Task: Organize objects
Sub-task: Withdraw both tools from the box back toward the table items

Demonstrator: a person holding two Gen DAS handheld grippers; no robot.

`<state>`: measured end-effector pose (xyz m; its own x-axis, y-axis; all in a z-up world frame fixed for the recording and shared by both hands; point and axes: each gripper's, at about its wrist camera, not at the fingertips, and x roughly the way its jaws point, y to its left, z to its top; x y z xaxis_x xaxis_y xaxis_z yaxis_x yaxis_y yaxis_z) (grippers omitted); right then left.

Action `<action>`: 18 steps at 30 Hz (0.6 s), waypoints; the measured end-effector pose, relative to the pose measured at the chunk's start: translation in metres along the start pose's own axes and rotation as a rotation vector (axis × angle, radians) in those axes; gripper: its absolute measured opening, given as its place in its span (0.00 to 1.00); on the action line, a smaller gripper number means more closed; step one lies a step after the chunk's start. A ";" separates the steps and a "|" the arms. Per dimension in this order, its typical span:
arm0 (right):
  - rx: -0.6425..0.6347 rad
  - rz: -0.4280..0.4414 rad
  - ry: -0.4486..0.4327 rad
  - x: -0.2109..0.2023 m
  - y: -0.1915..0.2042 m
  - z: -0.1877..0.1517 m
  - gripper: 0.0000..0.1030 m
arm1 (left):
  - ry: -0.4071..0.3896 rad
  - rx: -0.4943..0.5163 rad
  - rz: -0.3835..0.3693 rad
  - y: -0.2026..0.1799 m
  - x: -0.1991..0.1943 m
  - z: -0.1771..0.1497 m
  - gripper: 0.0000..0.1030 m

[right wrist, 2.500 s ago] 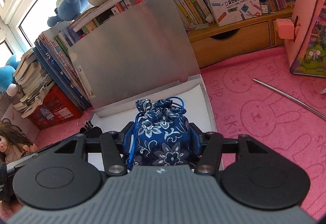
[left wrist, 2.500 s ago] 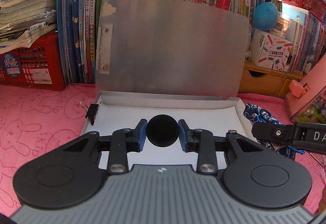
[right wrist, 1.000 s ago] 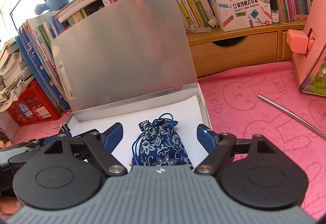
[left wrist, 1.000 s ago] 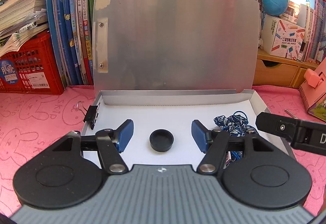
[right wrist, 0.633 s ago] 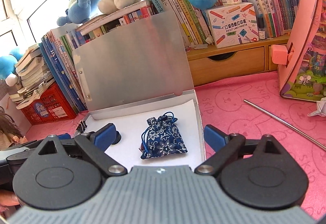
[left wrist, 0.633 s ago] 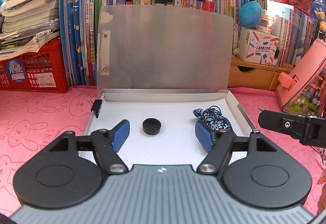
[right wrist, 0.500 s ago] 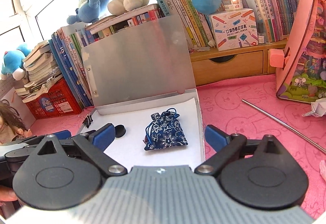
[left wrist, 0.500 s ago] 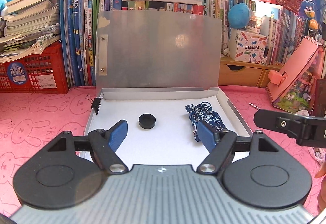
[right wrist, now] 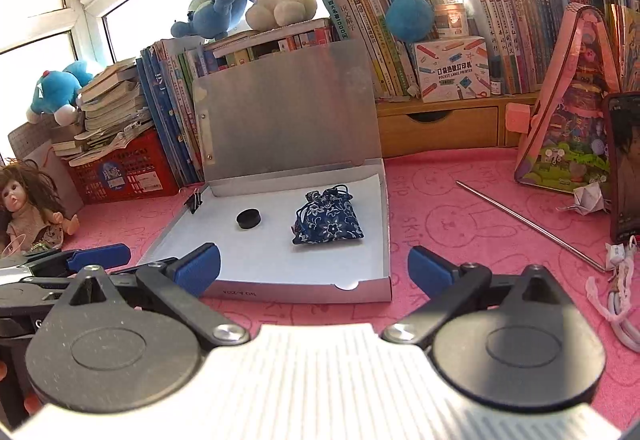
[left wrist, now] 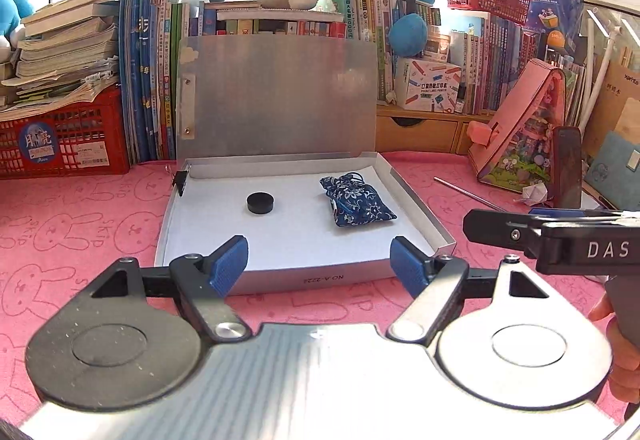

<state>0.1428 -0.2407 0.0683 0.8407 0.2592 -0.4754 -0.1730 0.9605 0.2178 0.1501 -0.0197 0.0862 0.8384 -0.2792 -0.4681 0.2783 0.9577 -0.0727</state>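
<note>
An open silver box [left wrist: 312, 279] [right wrist: 300, 294] lies on the pink cloth with its lid [left wrist: 280, 100] upright against the books. On its white floor rest a black round cap [left wrist: 260, 202] [right wrist: 248, 218] at the left and a blue flowered pouch [left wrist: 358, 202] [right wrist: 328, 224] at the right. My left gripper [left wrist: 320, 262] is open and empty, just short of the box's front wall. My right gripper [right wrist: 314, 266] is also short of that wall. Its jaws are opening with nothing between them.
A black binder clip [left wrist: 180, 180] grips the box's left rear corner. Right of the box lie a thin metal rod [right wrist: 528, 224], a pink house model [left wrist: 528, 136], a phone [right wrist: 624, 160] and cords. A red crate [left wrist: 60, 144] and a doll [right wrist: 28, 208] are at the left.
Both grippers let go, spread wider and drew back out of the box toward me. The cap and the pouch stay lying on the box floor.
</note>
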 end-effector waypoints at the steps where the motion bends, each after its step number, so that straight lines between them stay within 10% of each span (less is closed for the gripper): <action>1: -0.004 0.000 -0.002 -0.003 0.001 -0.002 1.00 | -0.002 0.003 -0.010 -0.001 -0.005 -0.003 0.80; 18: -0.073 0.012 -0.042 -0.044 0.014 -0.044 1.00 | -0.038 0.010 -0.017 0.005 -0.054 -0.047 0.81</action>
<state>0.0810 -0.2344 0.0544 0.8588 0.2681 -0.4366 -0.2190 0.9625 0.1604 0.0840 0.0032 0.0699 0.8506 -0.2983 -0.4330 0.2976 0.9520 -0.0714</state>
